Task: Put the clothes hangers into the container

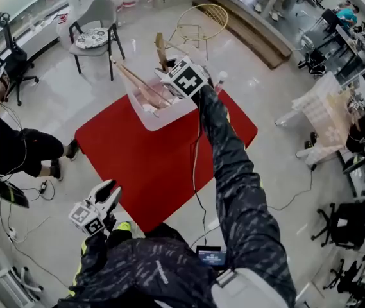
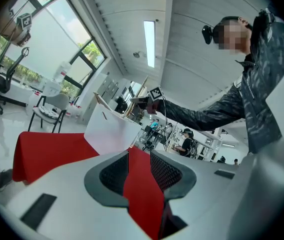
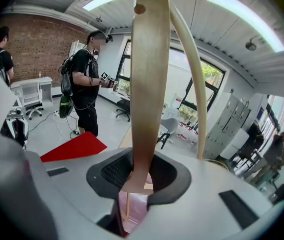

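Two grippers: left gripper [image 1: 108, 194], right gripper [image 1: 164, 76]. One hanger [image 3: 149, 84] on its own, more hangers [image 1: 138, 84] in the one container [image 1: 169, 117], their number unclear. One red table [image 1: 150, 172], one grey chair [image 1: 95, 27], one gold wire stool [image 1: 203, 19].

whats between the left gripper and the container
Only bare red cloth. The head view shows nothing lying on it between the left gripper and the container.

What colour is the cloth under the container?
The cloth is red; the head view shows it best.
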The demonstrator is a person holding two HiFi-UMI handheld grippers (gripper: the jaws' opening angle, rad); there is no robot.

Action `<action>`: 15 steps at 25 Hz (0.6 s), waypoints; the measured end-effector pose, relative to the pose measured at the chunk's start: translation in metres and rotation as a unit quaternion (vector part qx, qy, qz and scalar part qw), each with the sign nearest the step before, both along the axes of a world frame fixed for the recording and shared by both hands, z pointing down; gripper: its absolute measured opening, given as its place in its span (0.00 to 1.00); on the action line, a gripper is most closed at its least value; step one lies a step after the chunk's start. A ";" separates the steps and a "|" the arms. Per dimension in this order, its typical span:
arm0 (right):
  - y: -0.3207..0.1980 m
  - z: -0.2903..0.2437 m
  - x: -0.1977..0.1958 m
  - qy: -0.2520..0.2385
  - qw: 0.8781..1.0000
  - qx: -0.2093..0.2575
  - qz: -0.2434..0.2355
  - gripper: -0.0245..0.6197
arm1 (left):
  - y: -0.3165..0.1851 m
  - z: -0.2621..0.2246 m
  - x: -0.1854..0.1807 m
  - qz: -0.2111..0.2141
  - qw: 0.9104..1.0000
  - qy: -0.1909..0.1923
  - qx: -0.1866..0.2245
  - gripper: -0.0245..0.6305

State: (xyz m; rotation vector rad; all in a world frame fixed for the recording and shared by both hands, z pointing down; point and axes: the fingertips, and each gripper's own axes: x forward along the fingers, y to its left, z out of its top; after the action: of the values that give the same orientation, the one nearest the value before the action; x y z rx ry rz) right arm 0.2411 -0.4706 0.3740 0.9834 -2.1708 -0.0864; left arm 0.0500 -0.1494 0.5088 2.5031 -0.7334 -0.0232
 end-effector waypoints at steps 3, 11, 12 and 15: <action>-0.016 0.013 0.009 -0.012 1.000 -0.013 0.004 0.19 | -0.002 0.003 0.000 -0.008 1.000 -0.002 -0.006 0.22; -0.039 0.060 0.026 -0.009 0.998 -0.066 0.014 0.19 | -0.011 0.011 0.005 -0.009 1.000 -0.007 -0.017 0.22; -0.039 0.065 0.027 -0.008 0.997 -0.070 0.015 0.19 | -0.012 0.011 0.006 -0.008 1.000 -0.007 -0.018 0.22; -0.039 0.078 0.030 -0.005 0.997 -0.079 0.015 0.20 | -0.016 0.012 0.010 -0.006 1.000 -0.003 -0.014 0.22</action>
State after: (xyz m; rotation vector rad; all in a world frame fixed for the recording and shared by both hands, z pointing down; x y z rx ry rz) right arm 0.2708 -0.5092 0.4522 0.9265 -2.1352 0.1025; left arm 0.0602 -0.1654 0.5207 2.4737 -0.7457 -0.0104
